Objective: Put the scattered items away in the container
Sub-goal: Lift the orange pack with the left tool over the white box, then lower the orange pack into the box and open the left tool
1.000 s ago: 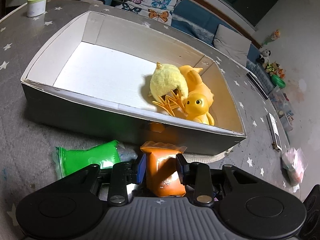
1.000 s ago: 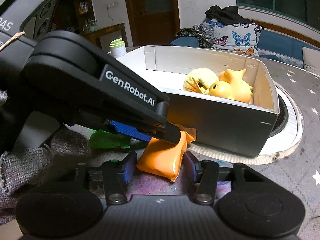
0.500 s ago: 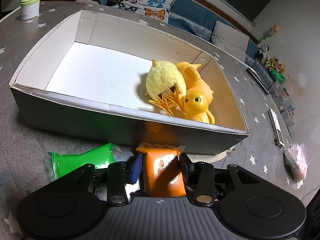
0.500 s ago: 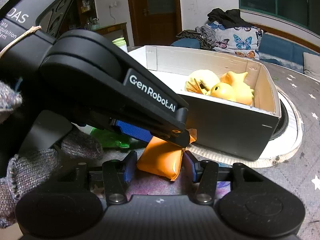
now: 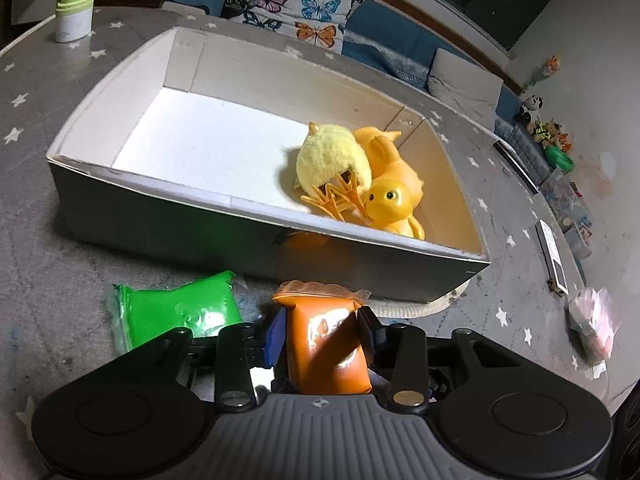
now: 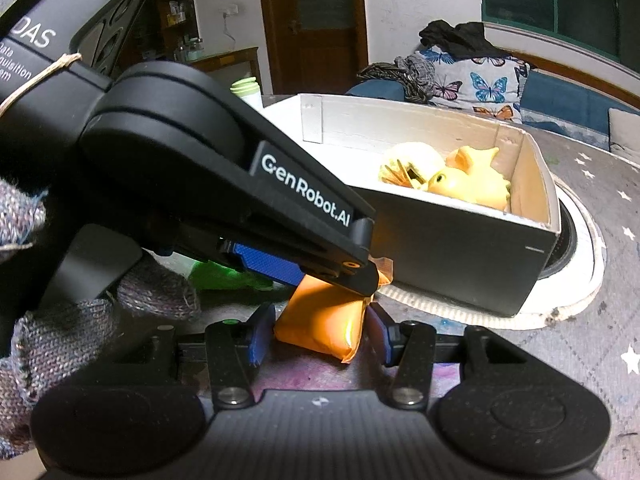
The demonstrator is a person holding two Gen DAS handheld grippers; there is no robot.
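Left gripper (image 5: 322, 332), near edge of counter (image 5: 60, 280): fingers just now closing in, orange pouch (image 5: 324, 348) between them, pads seemingly pressed on both its flanks. Pouch stood on end, crimped top toward the box (image 5: 160, 208); probably gripped by the narrow sides because soft film gives the pads little else to bite on. Seen from the right wrist: pouch tilted, upper end under the left fingers, lower end apparently down on the counter. Right gripper (image 6: 320, 332): fingers apart, straddling the pouch's lower end, a gap visible at each side, touching nothing; likely parked there as a steadying fence, not a second grip. Gloved hand (image 6: 80, 320) wrapped round the left tool's handle. Box just beyond the pouch, long wall facing the grippers, open top; short carry up and over that near wall expected. Inside, at the far right end: plush chick (image 5: 332, 156) and rubber duck (image 5: 390, 200), touching, feet and beak tangled together; left half of the floor bare, hence room for the pouch. Green pouch (image 5: 176, 308) flat on the counter, left of the orange one, close to the box wall, not yet picked up. White jar (image 5: 74, 20) far left, well apart.
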